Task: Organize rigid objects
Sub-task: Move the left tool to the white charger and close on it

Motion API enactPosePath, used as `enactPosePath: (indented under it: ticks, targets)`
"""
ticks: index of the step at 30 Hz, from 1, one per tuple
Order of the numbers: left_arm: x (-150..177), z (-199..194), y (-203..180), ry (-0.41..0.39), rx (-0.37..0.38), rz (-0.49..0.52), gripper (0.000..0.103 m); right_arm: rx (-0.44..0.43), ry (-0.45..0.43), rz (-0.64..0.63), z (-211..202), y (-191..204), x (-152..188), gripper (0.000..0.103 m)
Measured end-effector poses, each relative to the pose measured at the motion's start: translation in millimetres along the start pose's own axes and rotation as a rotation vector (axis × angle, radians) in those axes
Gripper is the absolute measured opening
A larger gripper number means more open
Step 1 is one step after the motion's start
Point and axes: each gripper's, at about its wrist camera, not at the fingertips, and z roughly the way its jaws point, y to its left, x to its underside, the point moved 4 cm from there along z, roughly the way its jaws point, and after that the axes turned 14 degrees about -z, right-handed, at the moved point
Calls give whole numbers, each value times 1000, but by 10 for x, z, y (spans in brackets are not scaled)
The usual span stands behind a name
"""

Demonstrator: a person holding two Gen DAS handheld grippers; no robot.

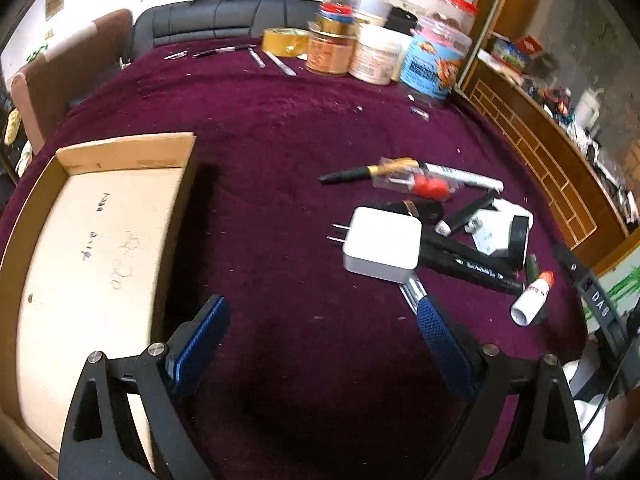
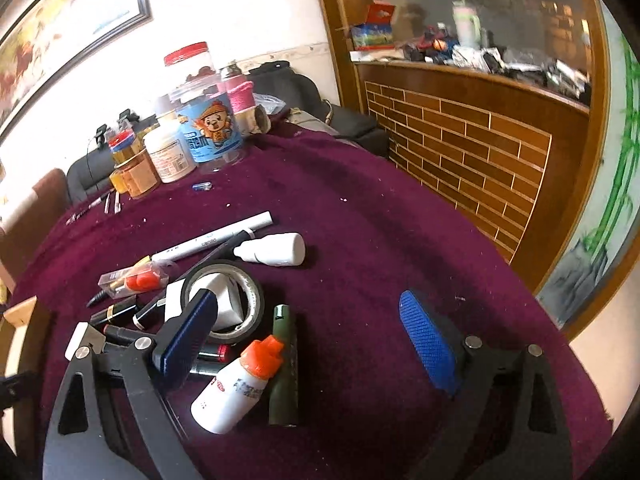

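Left gripper [image 1: 322,336] was held wide apart over bare cloth [image 1: 280,128], nothing between the pads. Right gripper [image 2: 308,330] was likewise spread and empty; its left pad [image 2: 192,320] stood in front of the tape roll [image 2: 248,280]. One open box [image 1: 120,152] was seen empty at left. The pile lay to the right of it: one white charger [image 1: 382,248], two small white bottles [image 2: 236,384], one green tube [image 2: 284,376], several markers [image 1: 464,174]. Jars [image 1: 434,60] were crowded at the far edge.

A worktop [image 1: 288,128] under purple cloth carries an open cardboard box [image 1: 120,152], a white charger [image 1: 382,246], markers, tape roll [image 2: 224,300], small bottles and jars [image 1: 372,56].
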Motion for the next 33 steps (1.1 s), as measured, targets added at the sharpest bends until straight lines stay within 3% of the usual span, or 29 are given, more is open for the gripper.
enactPosePath:
  ticks: [4, 7, 10, 14, 15, 17, 18, 25, 29, 31, 33]
  targets:
    - [176, -3, -535, -20, 37, 212, 91, -42, 24, 40, 78, -38, 9, 93]
    - [69, 8, -785, -90, 14, 318, 91, -66, 34, 74, 104, -80, 38, 93]
    - [-269, 167, -789, -120, -43, 275, 91, -79, 41, 88, 125, -93, 47, 93]
    - [-374, 581, -738, 31, -71, 287, 91, -88, 48, 83, 143, -75, 47, 93]
    - [-344, 655, -690, 63, -82, 286, 83, -89, 48, 85, 144, -75, 51, 93]
    - [-301, 669, -573, 96, -25, 240, 65, -95, 53, 89, 155, -77, 56, 93]
    - [-300, 621, -511, 83, -42, 243, 48, -98, 58, 93, 164, -82, 59, 94]
    - [-25, 313, -161, 126, 18, 224, 48, -126, 93, 130, 238, -126, 86, 94]
    - [75, 202, -145, 123, 65, 208, 50, -125, 94, 127, 236, -122, 86, 94]
    - [83, 189, -192, 99, 45, 238, 59, -125, 95, 128, 236, -125, 88, 94]
    - [86, 210, -229, 89, 41, 241, 60, -125, 97, 133, 240, -129, 93, 94]
